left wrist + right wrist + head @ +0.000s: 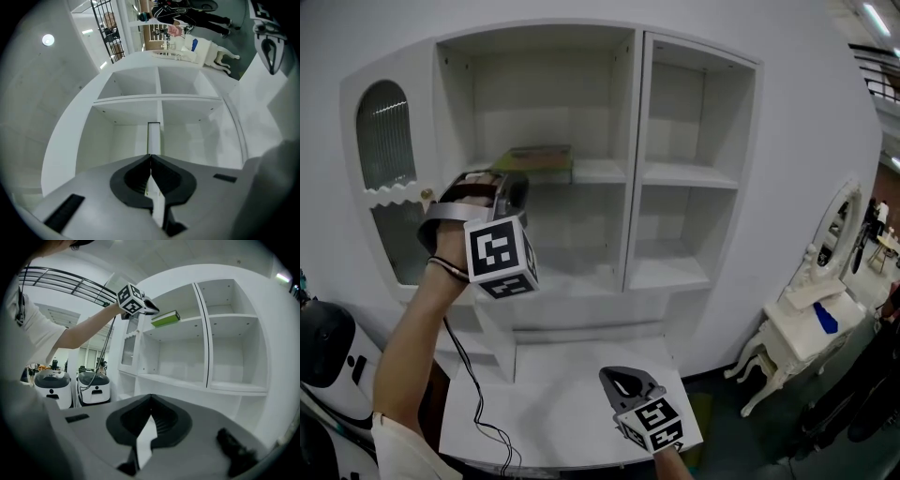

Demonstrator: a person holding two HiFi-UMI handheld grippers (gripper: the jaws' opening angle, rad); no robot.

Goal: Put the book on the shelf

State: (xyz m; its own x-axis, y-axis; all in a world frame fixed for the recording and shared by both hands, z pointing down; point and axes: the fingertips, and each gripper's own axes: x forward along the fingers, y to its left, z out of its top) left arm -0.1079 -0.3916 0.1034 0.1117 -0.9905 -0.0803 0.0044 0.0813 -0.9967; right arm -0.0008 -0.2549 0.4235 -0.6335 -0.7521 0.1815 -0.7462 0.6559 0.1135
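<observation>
1. A white shelf unit [635, 159] fills the white wall. It has two open bays side by side and an arched door [384, 141] with ribbed glass on its left flank. A white desktop [553, 412] juts out below the bays, and a white dressing table [806, 323] with an oval mirror stands off to the unit's right.
2. The book [546, 161], with a green edge, lies flat on the middle board of the unit's left bay, toward the front of that board. The right gripper view shows it there too [165, 318].
3. The left gripper [514, 184] is held up at that board's height and points level into the left bay. Its jaws are clenched tip to tip with nothing between them [151, 157].
4. Its tips sit just beside the book's near end. No view shows whether they touch it.
5. The left forearm is bare and rises from the lower left in front of the unit. The hand wraps the gripper's handle, with the marker cube [500, 255] hanging beneath. A black cable [473, 394] trails from the wrist down onto the desktop.
6. The right gripper [623, 382] is held low over the desktop, well below the book and under the unit's central divider. It points slightly downward toward the unit, and its jaws are clenched on nothing [150, 398].
</observation>
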